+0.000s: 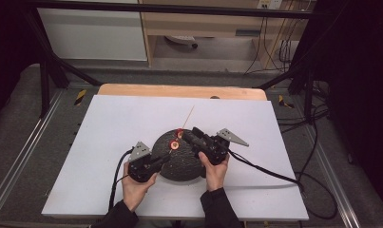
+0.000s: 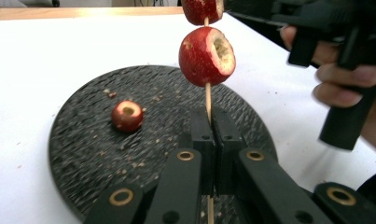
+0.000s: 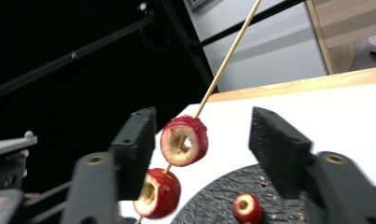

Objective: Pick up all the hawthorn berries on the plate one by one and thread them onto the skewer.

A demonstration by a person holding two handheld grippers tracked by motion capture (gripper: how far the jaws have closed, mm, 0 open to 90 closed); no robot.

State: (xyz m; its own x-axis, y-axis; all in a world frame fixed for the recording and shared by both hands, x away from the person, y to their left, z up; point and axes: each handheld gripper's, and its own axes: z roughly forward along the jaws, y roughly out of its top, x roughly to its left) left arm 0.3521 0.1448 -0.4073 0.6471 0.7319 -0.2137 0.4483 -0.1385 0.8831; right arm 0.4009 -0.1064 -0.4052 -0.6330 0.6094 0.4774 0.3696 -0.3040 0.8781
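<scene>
A: What is on the table?

B: A round black plate (image 1: 182, 166) lies on a white sheet. Above it a person holds a thin wooden skewer (image 2: 207, 99) with two cored red fruits threaded on it. A third fruit (image 2: 127, 115) lies loose on the plate among crumbs.

A: Who has the skewer?

B: The left gripper (image 2: 209, 128) does. Its jaws are clenched on the bare stick just below the lower fruit (image 2: 207, 56), with the stick rising between them. The upper fruit (image 3: 184, 141) sits a little higher on the stick.

A: And the other gripper?

B: The right gripper (image 3: 202, 137) is released. Its jaws stand wide on either side of the upper fruit, with clear gaps to it.

A: How would these things handle?

B: All look light. The skewer seems stiff but slender, so it would likely snap or bow under sideways force; the low grip on the bare wood suits it. The fruits look soft-fleshed with hollow centres, so a hard squeeze could crush or split them. I would take the loose fruit across its rounded red sides, gently, keeping the hole free to meet the skewer's point.
</scene>
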